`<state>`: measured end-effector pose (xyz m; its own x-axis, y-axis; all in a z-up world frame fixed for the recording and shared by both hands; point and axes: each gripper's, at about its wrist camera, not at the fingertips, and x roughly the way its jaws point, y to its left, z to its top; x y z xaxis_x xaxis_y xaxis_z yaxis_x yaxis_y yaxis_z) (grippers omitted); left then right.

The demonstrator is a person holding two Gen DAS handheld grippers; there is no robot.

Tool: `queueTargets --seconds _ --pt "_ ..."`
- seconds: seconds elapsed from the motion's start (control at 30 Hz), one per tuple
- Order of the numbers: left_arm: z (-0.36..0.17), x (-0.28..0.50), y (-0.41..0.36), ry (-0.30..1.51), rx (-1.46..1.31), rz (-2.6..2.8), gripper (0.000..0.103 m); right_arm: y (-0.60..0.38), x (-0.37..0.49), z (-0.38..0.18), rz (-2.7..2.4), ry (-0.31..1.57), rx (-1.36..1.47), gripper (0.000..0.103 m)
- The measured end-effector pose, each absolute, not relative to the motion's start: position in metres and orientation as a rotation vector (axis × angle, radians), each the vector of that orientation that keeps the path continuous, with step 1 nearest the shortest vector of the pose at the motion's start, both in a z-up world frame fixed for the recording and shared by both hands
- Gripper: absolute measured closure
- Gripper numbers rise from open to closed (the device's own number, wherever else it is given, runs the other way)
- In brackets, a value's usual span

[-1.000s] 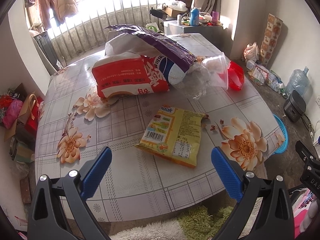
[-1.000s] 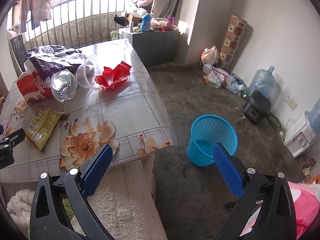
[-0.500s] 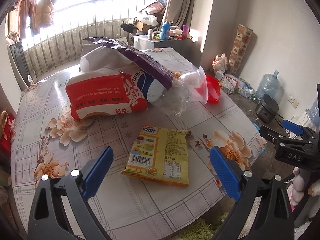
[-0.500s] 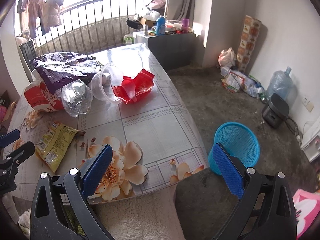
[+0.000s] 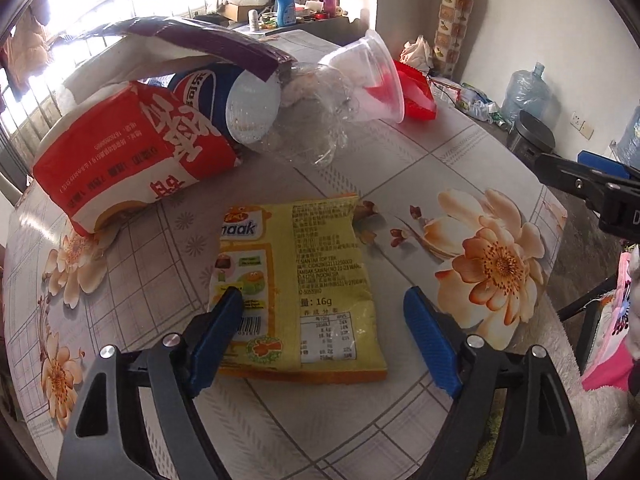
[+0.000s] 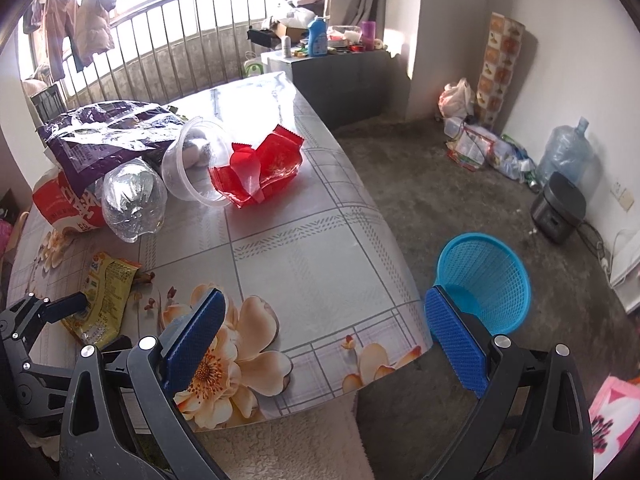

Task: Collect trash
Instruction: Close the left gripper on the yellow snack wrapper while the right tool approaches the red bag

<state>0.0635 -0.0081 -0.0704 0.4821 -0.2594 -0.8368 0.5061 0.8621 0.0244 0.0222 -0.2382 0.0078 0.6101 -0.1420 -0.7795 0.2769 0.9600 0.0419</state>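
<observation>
The worktop [image 6: 304,256], covered in a flower-printed cloth, fills most of both views, with a blue mesh basket [image 6: 486,280] on the floor just beyond its edge. At the far side lies a heap of trash: a red and white bag [image 5: 132,152] under a purple wrapper [image 5: 208,40], a crushed clear bottle [image 6: 134,200], a clear plastic cup [image 6: 196,164] on its side and a red wrapper [image 6: 276,160]. Nearer, a yellow snack packet [image 5: 308,280] lies flat. The left gripper [image 5: 324,332] hangs low over it, its fingers apart and just closing in, the packet between them but not yet pinched. The right gripper [image 6: 324,336] hovers over the worktop's edge, fingers wide apart and empty.
</observation>
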Motion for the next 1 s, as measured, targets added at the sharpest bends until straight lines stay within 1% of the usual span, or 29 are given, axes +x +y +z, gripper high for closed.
queueTargets --seconds 0.07,0.2,0.3,0.37,0.43,0.47,0.5,0.57,0.6,0.8,1.0 --pt "-0.070 0.067 -0.003 0.955 0.272 -0.463 0.036 -0.239 0.023 0.007 -0.248 0.886 0.167 0.008" --pt "-0.071 0.070 0.002 0.943 0.260 -0.475 0.040 -0.240 0.024 0.007 -0.249 0.886 0.164 0.008" --pt "-0.069 0.066 0.005 0.929 0.264 -0.521 0.049 -0.240 0.025 0.008 -0.245 0.879 0.157 0.008" --pt "-0.067 0.064 0.006 0.929 0.239 -0.566 0.063 -0.239 0.029 0.009 -0.236 0.880 0.149 0.008" --pt "-0.066 0.064 0.007 0.931 0.211 -0.597 0.073 -0.235 0.032 0.013 -0.223 0.876 0.136 0.008" --pt "-0.065 0.061 0.006 0.933 0.201 -0.611 0.085 -0.232 0.034 0.016 -0.217 0.871 0.129 0.008" --pt "-0.064 0.061 0.007 0.936 0.185 -0.619 0.088 -0.230 0.035 0.019 -0.211 0.862 0.124 0.008" --pt "-0.061 0.061 0.012 0.935 0.148 -0.629 0.102 -0.227 0.038 0.027 -0.199 0.831 0.120 0.008" --pt "-0.060 0.060 0.016 0.934 0.127 -0.633 0.103 -0.224 0.040 0.032 -0.193 0.814 0.121 0.008" --pt "-0.043 0.055 0.040 0.884 0.045 -0.625 0.103 -0.223 0.059 0.047 -0.140 0.757 0.141 0.010" --pt "-0.032 0.060 0.060 0.855 -0.023 -0.594 0.103 -0.263 0.106 0.034 -0.090 0.810 0.399 0.019"
